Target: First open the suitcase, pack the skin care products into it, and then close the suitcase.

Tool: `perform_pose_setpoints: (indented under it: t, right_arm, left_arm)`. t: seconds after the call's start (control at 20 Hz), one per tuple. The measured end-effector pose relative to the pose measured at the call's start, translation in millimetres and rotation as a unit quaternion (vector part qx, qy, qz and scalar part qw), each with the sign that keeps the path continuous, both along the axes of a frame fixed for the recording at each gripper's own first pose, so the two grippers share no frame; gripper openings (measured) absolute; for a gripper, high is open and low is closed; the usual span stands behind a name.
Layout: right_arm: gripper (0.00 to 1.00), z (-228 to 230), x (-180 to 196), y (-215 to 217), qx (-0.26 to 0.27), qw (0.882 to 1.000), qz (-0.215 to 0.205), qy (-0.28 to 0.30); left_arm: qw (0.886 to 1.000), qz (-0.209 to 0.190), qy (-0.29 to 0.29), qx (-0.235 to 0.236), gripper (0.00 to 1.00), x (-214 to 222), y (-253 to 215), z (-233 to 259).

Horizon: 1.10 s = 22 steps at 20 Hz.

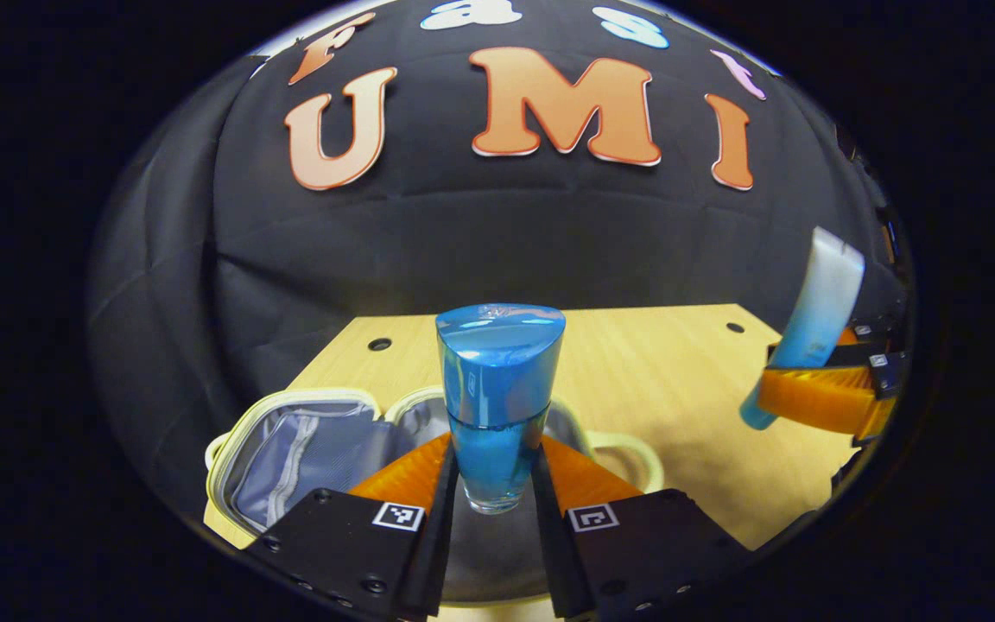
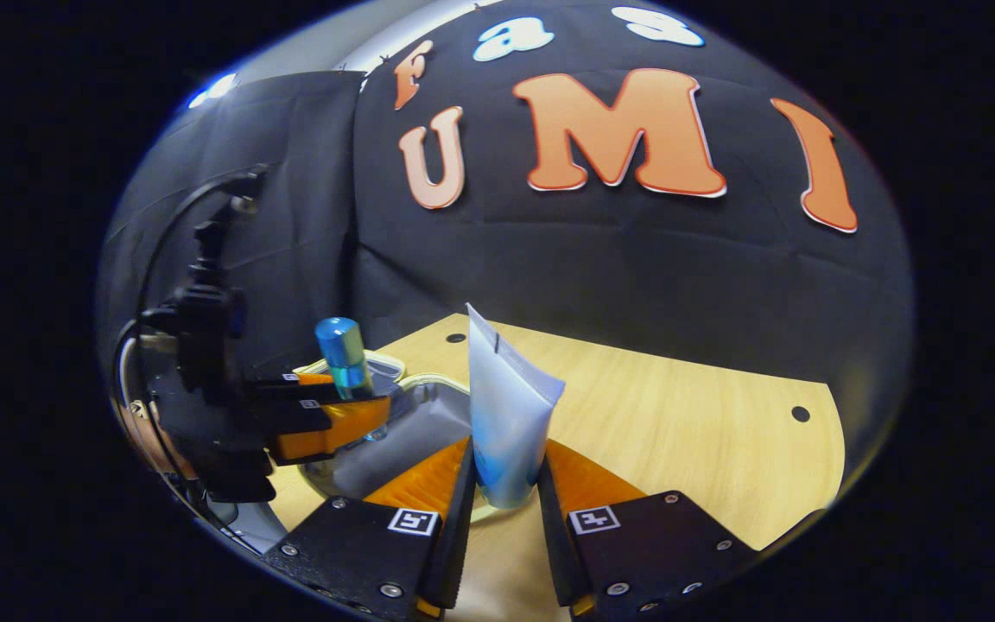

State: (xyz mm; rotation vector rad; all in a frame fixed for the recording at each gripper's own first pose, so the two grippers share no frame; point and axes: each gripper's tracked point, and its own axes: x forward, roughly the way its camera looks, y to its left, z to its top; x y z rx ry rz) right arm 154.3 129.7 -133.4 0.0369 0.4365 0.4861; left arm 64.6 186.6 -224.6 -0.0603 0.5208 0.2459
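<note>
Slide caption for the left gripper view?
Left tongs grip a blue bottle above the open suitcase.

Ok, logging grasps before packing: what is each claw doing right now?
Left claw: closed on the blue bottle, above the open suitcase.
Right claw: closed on the white-and-blue tube.

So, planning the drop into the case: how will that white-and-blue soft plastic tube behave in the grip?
The white-and-blue soft plastic tube probably gives under the right gripper: thin, crimped-flat top. Likely light, and flat enough not to roll.
</note>
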Motion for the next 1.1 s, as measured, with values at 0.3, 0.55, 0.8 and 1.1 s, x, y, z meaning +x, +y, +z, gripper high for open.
perform_pose_setpoints:
  t: [0.3,0.55,0.8,1.1]
  right_arm:
    - [0.41,-3,-11,32,-0.009,1.000,0.013,0.013]
    - [0.41,-7,-7,32,-0.009,1.000,-0.013,0.020]
    - [0.41,-16,-3,30,-0.021,0.999,-0.036,0.030]
    - [0.41,-29,2,45,-0.022,0.998,-0.042,0.052]
  left_arm:
    - [0.997,0.005,0.069,-0.032,0.46,-16,32,-53]
    - [0.986,-0.017,0.144,-0.078,0.46,-23,32,-95]
    - [0.971,-0.020,0.204,-0.124,0.45,-21,35,-133]
    - [0.958,-0.041,0.250,-0.132,0.43,-20,27,-152]
